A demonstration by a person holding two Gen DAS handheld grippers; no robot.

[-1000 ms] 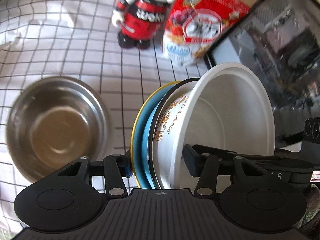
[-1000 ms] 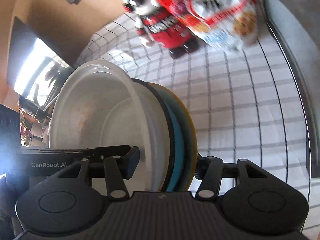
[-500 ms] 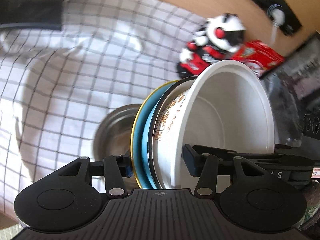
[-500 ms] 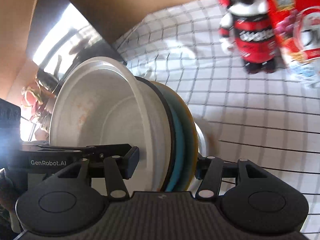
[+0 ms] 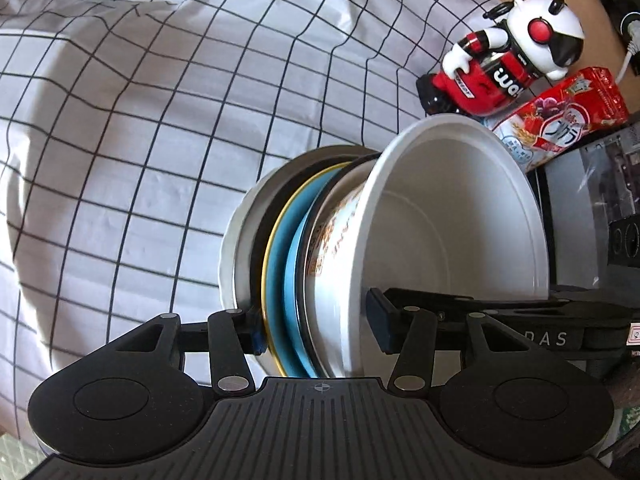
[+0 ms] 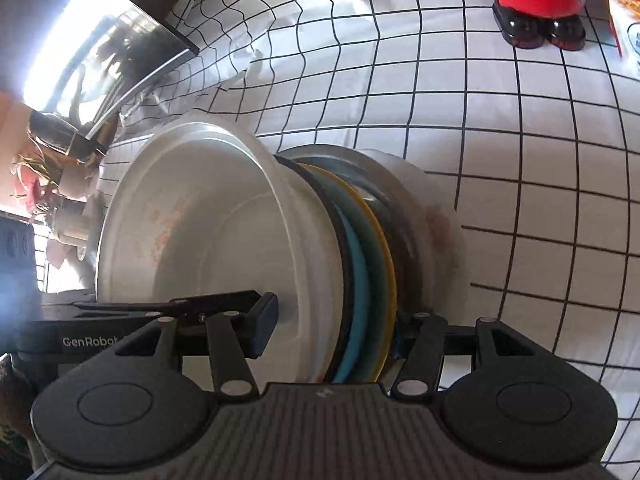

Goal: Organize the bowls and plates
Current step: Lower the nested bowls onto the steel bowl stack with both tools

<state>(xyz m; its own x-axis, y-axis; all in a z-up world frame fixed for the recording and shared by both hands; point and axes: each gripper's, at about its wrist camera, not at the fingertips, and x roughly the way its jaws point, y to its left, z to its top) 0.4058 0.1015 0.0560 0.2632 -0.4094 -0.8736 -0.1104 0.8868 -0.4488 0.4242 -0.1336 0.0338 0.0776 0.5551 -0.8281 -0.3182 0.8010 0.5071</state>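
A stack of a white bowl (image 5: pixel 452 220) with orange print on a blue plate (image 5: pixel 290 284) with a yellow rim is held between both grippers. My left gripper (image 5: pixel 316 330) is shut on one side of the stack. My right gripper (image 6: pixel 332 330) is shut on the opposite side, with the white bowl (image 6: pixel 208 232) and blue plate (image 6: pixel 360 280) between its fingers. The stack sits over the steel bowl (image 5: pixel 248 232), whose rim shows just beyond the plate in both views (image 6: pixel 400 184); whether they touch is unclear.
A white checked tablecloth (image 5: pixel 140 120) covers the table. A red and white robot figure (image 5: pixel 504 68) and a red cereal bag (image 5: pixel 560 120) stand at the back. A dark appliance (image 5: pixel 592 200) sits to the right of the stack.
Both grippers have carried the bowl-and-plate stack over to the steel bowl, which now lies directly behind the plate. The grip on the stack is unchanged.
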